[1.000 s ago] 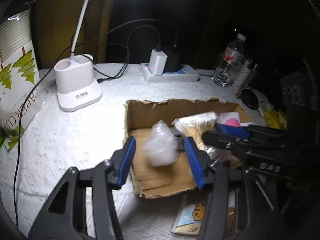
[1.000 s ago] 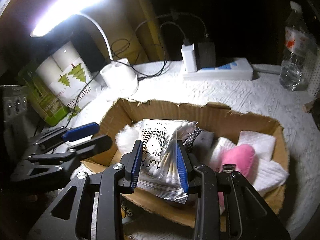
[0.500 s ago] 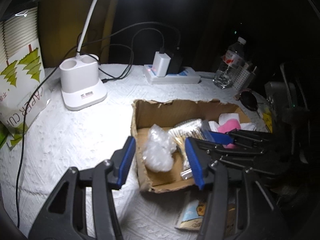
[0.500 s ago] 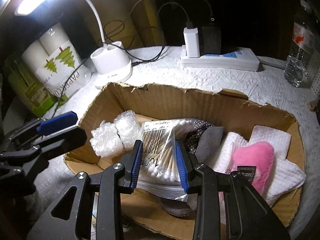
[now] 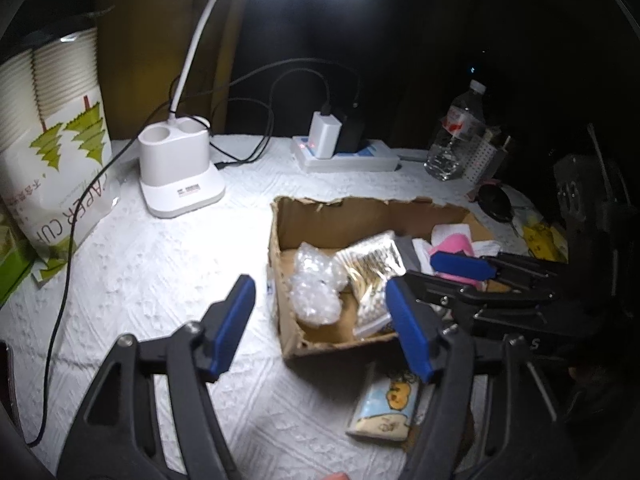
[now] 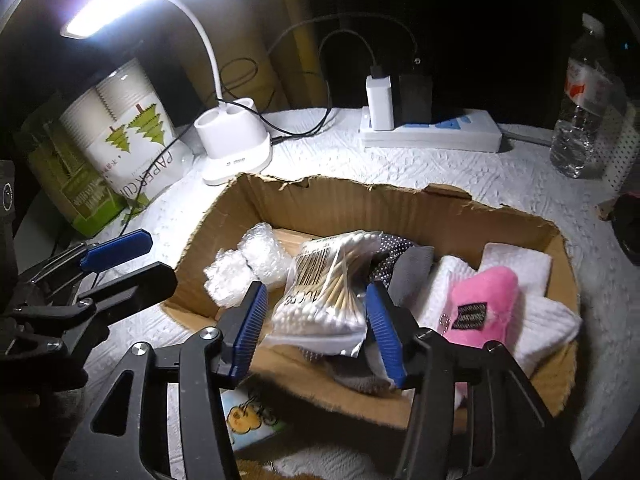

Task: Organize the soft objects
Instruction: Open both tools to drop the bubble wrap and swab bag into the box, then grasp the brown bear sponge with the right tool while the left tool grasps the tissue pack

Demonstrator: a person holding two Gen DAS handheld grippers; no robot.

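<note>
A torn cardboard box (image 5: 320, 216) (image 6: 400, 208) holds soft things: a bubble-wrap wad (image 5: 316, 288) (image 6: 248, 264), a bag of cotton swabs (image 5: 374, 272) (image 6: 324, 292), a dotted grey sock (image 6: 400, 256), white pads (image 6: 516, 260) and a pink plush (image 6: 480, 304) (image 5: 452, 242). My left gripper (image 5: 320, 328) is open and empty, in front of the box's left end. My right gripper (image 6: 316, 328) is open over the box, its pads on either side of the swab bag, which lies loose on the pile.
A white lamp base (image 5: 180, 176) with cables, a power strip (image 5: 344, 156), a water bottle (image 5: 456, 136) and a paper-cup pack (image 5: 52, 148) stand around the box on the white cloth. A cartoon tissue pack (image 5: 388, 408) lies before the box.
The bubble wrap dropped from my left gripper into the box and that gripper pulled back left. My right gripper opened and let the swab bag rest in the box.
</note>
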